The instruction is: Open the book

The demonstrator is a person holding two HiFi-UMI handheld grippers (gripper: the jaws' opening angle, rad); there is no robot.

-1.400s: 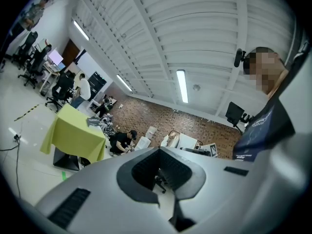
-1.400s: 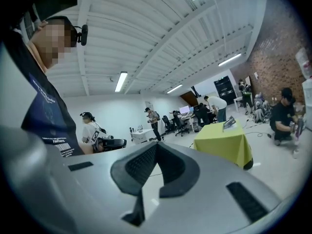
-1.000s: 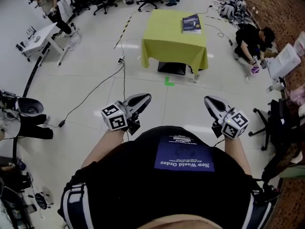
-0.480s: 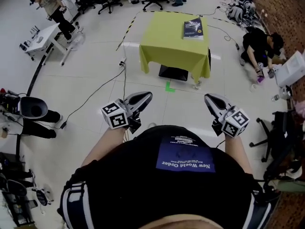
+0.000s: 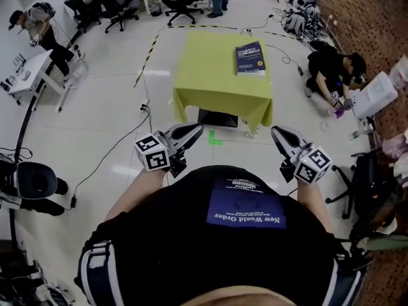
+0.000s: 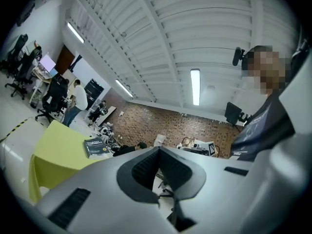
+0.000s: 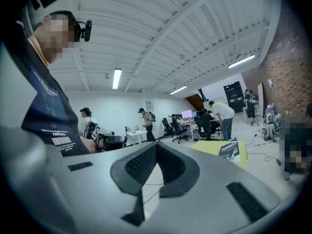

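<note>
Left hand-held gripper (image 5: 194,130) and right hand-held gripper (image 5: 278,132) sit at the waist in the head view, the closed book (image 5: 250,58) well ahead on a yellow worktop (image 5: 210,75). Left gripper view: jaws together, empty. Right gripper view: likewise, presumably idle until within reach.

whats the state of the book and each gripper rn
dark blue paperback book: closed, lying flat on the yellow-green clothed table
left gripper: jaws shut, empty, well short of the table
right gripper: jaws shut, empty, well short of the table
</note>
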